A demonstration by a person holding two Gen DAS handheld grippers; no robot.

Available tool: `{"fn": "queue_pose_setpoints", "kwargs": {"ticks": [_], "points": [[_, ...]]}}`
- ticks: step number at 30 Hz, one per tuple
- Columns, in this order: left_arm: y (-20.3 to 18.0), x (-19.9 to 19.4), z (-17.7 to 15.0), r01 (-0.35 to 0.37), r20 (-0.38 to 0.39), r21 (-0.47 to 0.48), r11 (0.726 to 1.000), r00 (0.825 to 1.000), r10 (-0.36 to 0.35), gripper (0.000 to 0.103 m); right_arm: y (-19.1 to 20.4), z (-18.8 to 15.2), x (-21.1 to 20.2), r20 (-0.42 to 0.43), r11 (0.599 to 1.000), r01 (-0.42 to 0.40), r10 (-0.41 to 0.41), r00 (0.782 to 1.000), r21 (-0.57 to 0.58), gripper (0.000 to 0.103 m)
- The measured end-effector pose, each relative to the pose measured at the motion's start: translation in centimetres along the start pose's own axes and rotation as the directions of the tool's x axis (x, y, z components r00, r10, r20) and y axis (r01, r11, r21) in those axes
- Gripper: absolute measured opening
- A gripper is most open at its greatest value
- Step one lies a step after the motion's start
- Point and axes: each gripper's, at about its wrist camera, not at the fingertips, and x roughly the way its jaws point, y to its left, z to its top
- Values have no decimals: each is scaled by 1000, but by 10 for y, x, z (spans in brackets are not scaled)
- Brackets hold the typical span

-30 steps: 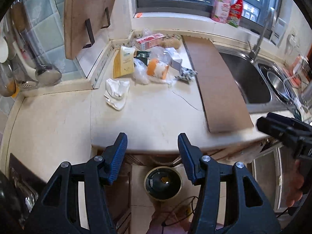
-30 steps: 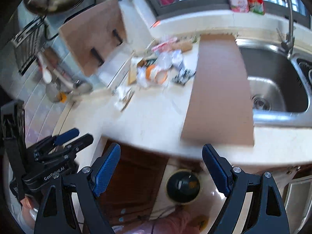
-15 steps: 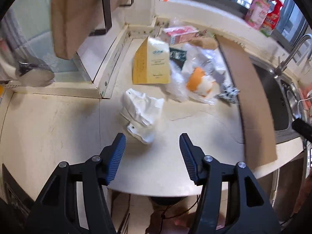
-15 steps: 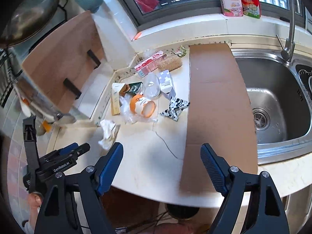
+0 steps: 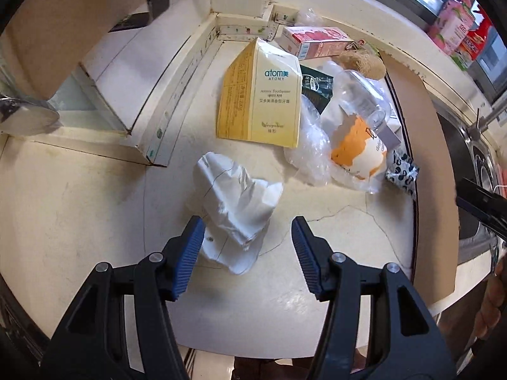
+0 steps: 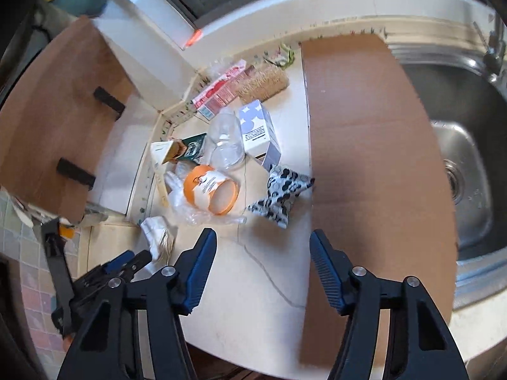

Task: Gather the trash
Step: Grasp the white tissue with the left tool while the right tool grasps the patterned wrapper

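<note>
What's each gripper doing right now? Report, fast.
Left gripper: open, holding nothing, crumpled white paper lies just ahead of its fingers.
Right gripper: open, fingers closing, nothing between them, only bare countertop.

The cream countertop (image 5: pixel 95 196) has thin cracks and carries a group of trash. At the centre of the left wrist view lies a crumpled white paper (image 5: pixel 237 199). At 12 o'clock from it stands a yellow toothpaste box (image 5: pixel 263 95), and further at 12 o'clock a pink carton (image 5: pixel 317 42) near the wall. At 2 o'clock lies an orange paper cup (image 5: pixel 358 155) on clear plastic wrap (image 5: pixel 310 155), with a black-and-white wrapper (image 5: pixel 402 174) just beside. At 3 o'clock a long brown cardboard sheet (image 5: pixel 427 164) covers the counter next to the sink (image 6: pixel 459 145)
</note>
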Motion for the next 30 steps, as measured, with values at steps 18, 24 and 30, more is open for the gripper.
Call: {"fn": "queue_pose_setpoints", "kwargs": {"ticks": [18, 24, 30], "points": [[5, 24, 35, -78, -62, -174, 982, 996, 68, 54, 8, 46, 117, -220, 997, 22, -36, 975, -67, 39], [1, 33, 34, -156, -36, -210, 965, 988, 152, 54, 19, 38, 117, -219, 989, 20, -53, 974, -148, 34], [1, 51, 29, -186, -19, -240, 953, 982, 187, 61, 22, 30, 113, -222, 986, 9, -46, 974, -168, 34]]}}
